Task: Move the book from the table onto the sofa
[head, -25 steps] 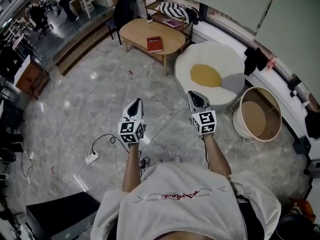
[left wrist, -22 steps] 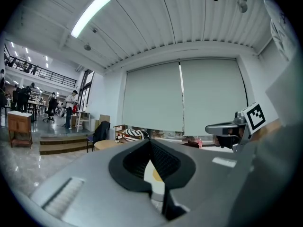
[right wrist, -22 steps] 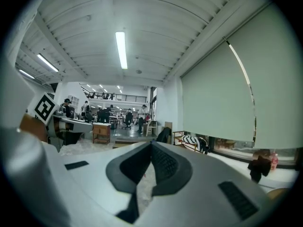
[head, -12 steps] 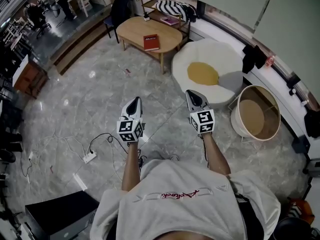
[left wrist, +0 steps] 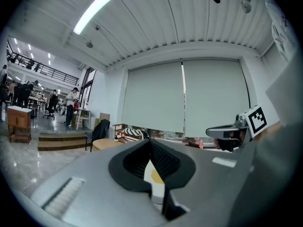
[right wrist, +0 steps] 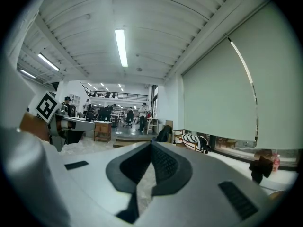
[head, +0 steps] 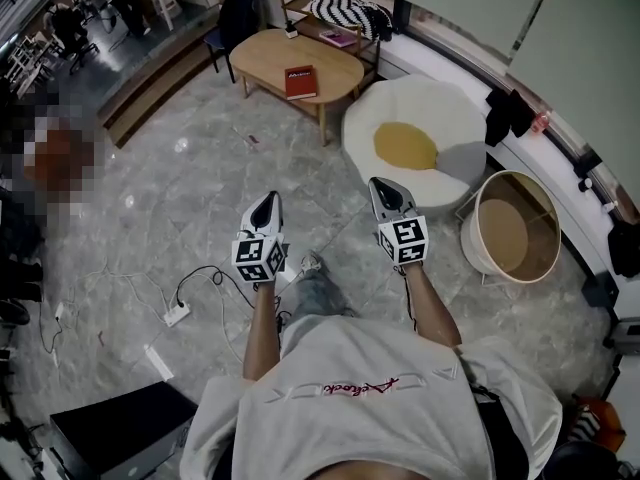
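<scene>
A red book (head: 300, 81) lies flat on an oval wooden table (head: 268, 54) far ahead at the top of the head view. To its right sits a white egg-shaped sofa (head: 445, 118) with a yellow round cushion (head: 407, 146). My left gripper (head: 265, 204) and right gripper (head: 383, 186) are both held out level over the marble floor, well short of the table. Both are shut with nothing between the jaws. In the left gripper view my left gripper (left wrist: 150, 143) points toward the table (left wrist: 105, 144); the right gripper (left wrist: 226, 135) shows at its right.
A round basket-like tub (head: 513, 230) stands right of the sofa. A dark chair (head: 240, 10) and a striped cushion (head: 345, 14) sit behind the table. A power strip (head: 180, 315) with cables lies on the floor at left. Steps (head: 150, 88) rise at far left.
The table, book and sofa have shifted slightly toward me and left in the head view as I stepped forward; a knee now shows between my arms. Both grippers stay shut.
</scene>
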`<state>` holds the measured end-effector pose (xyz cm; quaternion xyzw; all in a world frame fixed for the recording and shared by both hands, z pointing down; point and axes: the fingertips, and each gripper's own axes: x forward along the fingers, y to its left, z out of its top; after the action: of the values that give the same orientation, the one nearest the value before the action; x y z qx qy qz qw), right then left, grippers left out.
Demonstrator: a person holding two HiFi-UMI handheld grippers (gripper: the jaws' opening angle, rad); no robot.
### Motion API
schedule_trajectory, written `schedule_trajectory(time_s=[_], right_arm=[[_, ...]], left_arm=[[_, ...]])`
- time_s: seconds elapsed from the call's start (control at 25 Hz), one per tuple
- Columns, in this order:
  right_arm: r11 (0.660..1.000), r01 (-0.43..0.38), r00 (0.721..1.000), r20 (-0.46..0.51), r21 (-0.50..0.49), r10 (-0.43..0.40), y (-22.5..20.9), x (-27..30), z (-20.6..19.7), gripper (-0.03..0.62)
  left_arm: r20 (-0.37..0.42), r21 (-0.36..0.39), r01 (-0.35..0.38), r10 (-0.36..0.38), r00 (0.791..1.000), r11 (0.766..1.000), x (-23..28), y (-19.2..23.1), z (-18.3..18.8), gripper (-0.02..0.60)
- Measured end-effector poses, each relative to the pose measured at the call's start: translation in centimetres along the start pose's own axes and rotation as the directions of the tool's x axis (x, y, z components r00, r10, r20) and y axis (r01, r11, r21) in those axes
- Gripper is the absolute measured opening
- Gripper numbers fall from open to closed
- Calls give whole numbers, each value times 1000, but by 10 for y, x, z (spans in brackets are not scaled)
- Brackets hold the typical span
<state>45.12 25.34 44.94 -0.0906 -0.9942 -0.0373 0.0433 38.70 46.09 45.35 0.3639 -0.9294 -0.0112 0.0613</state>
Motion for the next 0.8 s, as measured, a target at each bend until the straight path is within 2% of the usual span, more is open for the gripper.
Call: schedule_trajectory(time_s=[0.44, 0.8], right_arm=[[1000, 14, 1000, -1, -11, -14, -21, 51, -2, 8], [1000, 14, 1000, -15, -20, -14, -36, 129, 1, 8]], left_arm=[[3, -6, 6, -6, 1000, 1000, 48, 29, -1, 9], [5, -24, 27, -27, 1000, 999, 111, 81, 2, 9]])
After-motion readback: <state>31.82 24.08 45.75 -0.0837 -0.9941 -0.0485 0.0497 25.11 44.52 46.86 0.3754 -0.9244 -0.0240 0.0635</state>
